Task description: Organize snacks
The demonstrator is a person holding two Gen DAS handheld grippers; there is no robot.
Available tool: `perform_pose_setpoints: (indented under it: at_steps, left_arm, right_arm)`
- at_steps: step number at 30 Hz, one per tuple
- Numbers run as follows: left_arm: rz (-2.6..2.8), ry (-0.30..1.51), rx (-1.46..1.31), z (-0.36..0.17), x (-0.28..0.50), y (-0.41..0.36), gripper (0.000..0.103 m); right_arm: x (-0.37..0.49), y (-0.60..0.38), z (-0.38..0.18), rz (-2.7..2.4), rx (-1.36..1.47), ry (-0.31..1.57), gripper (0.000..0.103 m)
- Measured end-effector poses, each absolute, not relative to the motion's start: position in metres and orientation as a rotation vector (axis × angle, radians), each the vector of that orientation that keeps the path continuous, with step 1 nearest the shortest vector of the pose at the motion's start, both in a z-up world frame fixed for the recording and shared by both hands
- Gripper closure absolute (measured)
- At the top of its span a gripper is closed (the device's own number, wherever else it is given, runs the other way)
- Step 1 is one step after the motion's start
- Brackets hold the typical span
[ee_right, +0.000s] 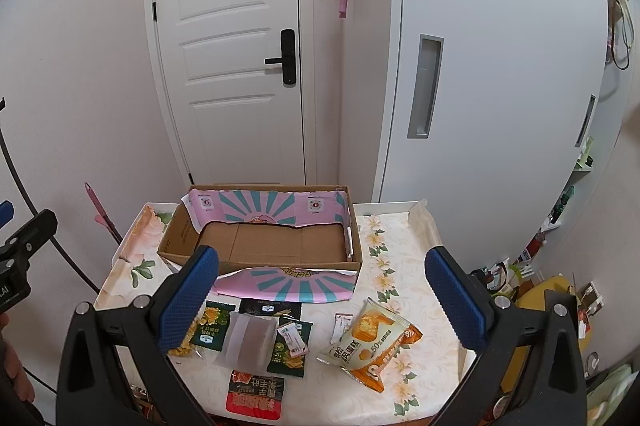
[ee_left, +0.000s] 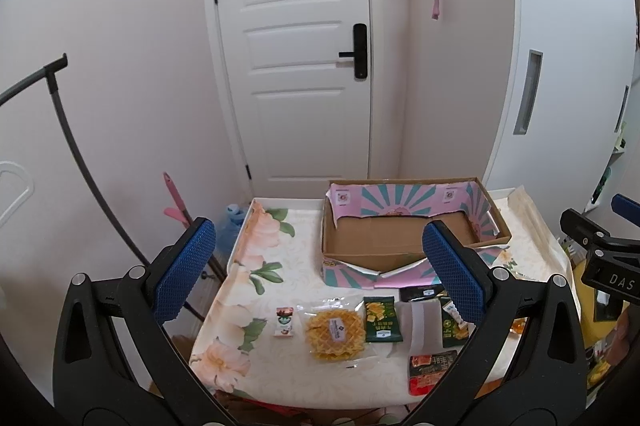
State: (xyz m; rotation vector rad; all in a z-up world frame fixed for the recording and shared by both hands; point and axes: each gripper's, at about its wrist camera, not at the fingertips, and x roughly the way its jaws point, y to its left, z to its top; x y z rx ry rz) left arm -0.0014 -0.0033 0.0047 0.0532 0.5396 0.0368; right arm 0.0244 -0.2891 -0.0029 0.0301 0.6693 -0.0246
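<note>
An open cardboard box [ee_left: 384,242] with pink and teal flaps stands empty at the back of the table; it also shows in the right wrist view [ee_right: 280,242]. Snacks lie in front of it: a waffle pack [ee_left: 335,334], a small carton [ee_left: 284,322], green packets [ee_left: 381,320] [ee_right: 291,348], a frosted pouch [ee_right: 247,342], a red and black pack [ee_right: 254,394], an orange cake bag [ee_right: 374,340] and a small sachet [ee_right: 341,326]. My left gripper [ee_left: 320,270] is open and empty above the snacks. My right gripper [ee_right: 322,306] is open and empty above them too.
The table [ee_right: 404,258] has a floral cover and a raised white rim. A white door [ee_left: 296,45] and wall stand behind it. A pink-handled mop [ee_left: 176,201] leans at the left. Cluttered items [ee_right: 560,310] sit on the floor at the right.
</note>
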Motion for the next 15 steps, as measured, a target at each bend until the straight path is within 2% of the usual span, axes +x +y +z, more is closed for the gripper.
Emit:
perform_pose_setpoints:
  at_steps: [15]
  left_arm:
    - [0.038,0.542,0.052,0.0022,0.0007,-0.0016,0.0]
  right_arm:
    - [0.027,-0.2854,-0.0033,-0.023,0.029,0.672,0.001]
